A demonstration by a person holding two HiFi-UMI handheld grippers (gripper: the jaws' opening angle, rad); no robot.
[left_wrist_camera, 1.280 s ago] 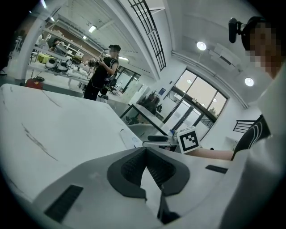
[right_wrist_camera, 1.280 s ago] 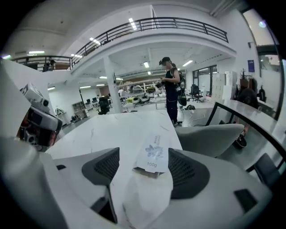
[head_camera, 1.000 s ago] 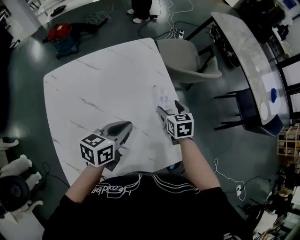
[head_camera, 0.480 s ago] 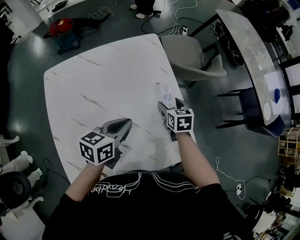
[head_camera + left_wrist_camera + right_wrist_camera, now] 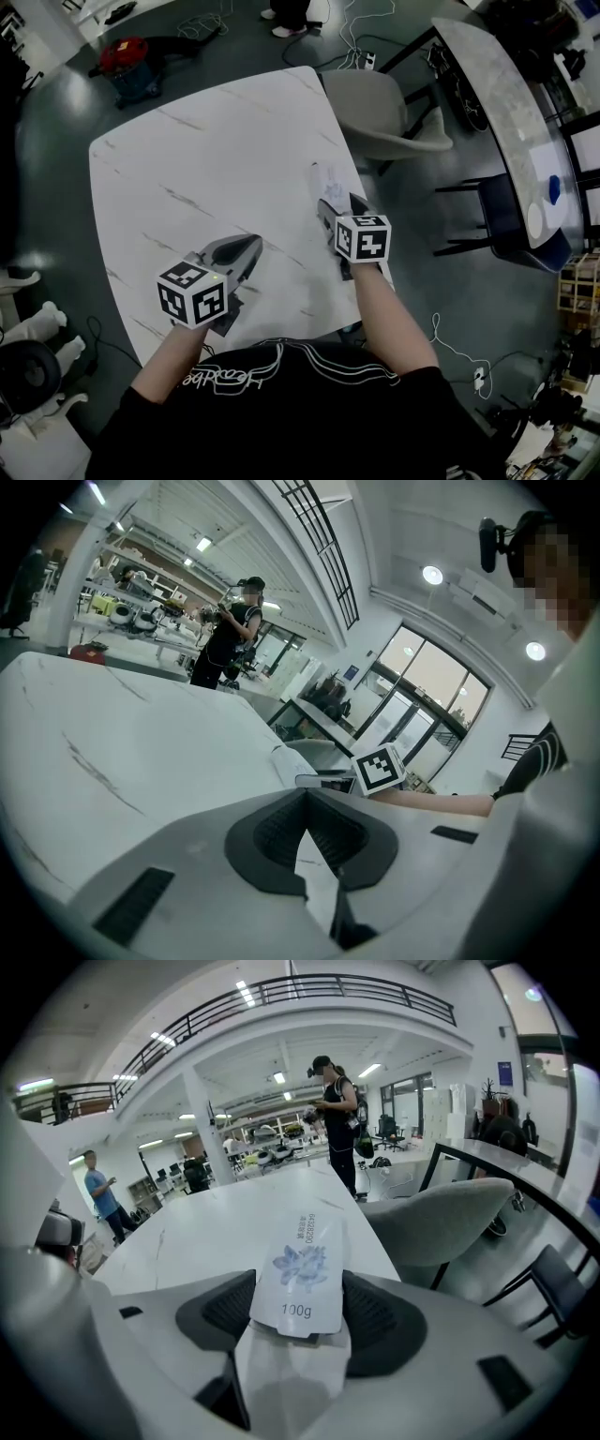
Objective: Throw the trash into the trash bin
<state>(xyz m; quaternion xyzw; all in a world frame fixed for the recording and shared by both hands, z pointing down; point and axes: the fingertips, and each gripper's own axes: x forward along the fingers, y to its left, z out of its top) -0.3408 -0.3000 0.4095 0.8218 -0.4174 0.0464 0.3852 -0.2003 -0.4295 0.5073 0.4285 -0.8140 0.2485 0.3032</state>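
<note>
Now, white packet [image 5: 302, 1258] flat between right tool's [image 5: 299, 1290] wide, closing jaws, unclamped.

This was a big open robotics lab or workshop hall, not a home. A mezzanine railing [image 5: 281, 993] ran above a high white ceiling with strip lights [image 5: 279, 1077], and tall glass windows [image 5: 422, 714] closed one side. Workbenches [image 5: 272, 1159] loaded with equipment stood in the background, with a person [image 5: 337, 1119] standing near them. The white marbled tabletop [image 5: 206, 159] had a grey shell chair [image 5: 384, 117] at its far right corner and a long table [image 5: 497, 103] beyond. Loose cables [image 5: 352, 23], a power strip [image 5: 366, 64] and a red vacuum cleaner [image 5: 127, 58] lay on the dark glossy floor.
</note>
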